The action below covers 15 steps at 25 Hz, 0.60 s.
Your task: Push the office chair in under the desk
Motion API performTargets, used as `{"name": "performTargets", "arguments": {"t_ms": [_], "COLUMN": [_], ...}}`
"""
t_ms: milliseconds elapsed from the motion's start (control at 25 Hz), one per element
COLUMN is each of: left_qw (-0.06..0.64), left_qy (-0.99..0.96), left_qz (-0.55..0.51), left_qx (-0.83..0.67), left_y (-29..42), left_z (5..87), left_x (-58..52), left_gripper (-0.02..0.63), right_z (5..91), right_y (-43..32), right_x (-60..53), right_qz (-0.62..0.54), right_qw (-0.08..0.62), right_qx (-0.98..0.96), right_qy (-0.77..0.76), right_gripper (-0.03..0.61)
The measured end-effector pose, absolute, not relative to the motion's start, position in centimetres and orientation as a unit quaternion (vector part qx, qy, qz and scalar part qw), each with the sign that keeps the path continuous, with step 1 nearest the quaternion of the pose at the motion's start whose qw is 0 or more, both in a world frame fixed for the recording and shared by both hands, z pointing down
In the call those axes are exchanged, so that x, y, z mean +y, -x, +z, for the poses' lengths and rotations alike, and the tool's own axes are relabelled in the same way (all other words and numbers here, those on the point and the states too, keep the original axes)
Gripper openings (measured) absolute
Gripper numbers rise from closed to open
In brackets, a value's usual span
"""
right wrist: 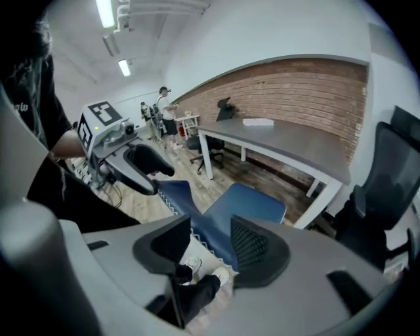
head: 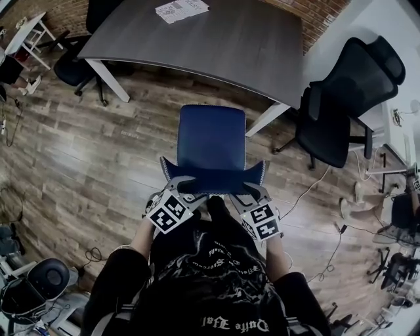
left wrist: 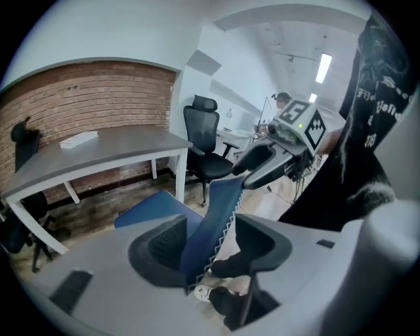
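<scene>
Between chair (head: 211, 138) and desk (head: 197, 39), wooden floor (head: 164, 98) shows.

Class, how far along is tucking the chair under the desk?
Done: left gripper and right gripper are at the blue office chair's backrest. In hand: open jaws straddle its top edge. Left: the whole push; the seat is clear of the grey desk.

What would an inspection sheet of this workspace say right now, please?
Surface: wooden floor under everything.
Job's things: blue chair faces the desk, seat not yet under it.
Clutter: papers on the desk.
Tools: left tool and right tool both open, each astride the chair back's top edge.
Cables: a cable trails over the floor at right.
Surroundings: black chair beside the desk; brick wall behind.
</scene>
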<state>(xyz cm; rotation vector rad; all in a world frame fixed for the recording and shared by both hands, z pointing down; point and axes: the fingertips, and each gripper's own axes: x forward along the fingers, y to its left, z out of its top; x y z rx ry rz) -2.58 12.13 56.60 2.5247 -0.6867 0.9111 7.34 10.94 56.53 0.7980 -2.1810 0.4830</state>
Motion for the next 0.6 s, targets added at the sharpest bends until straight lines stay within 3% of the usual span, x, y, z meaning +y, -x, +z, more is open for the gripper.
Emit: {"name": "performTargets", "arguments": {"t_ms": [360,600], "left_qw": [0.126,0.123], "left_qy": [-0.872,-0.855], "left_qz": [0.444,0.487], "left_qx": [-0.162,-0.132], "left_y": [2.2,2.3], "left_z": [59.7,61.5], "left_x": [12.9,12.3], "left_gripper": [0.276,0.291], "right_z": [59.6,62.2], "right_y": [-6.1,-5.9], "right_x": [12.9,12.6], "right_qz": [0.059,0.021], "right_qw": [0.530,0.579], "right_qx": [-0.836,-0.813], "right_qy": [-0.133,-0.064], "right_gripper": [0.229,0.230]}}
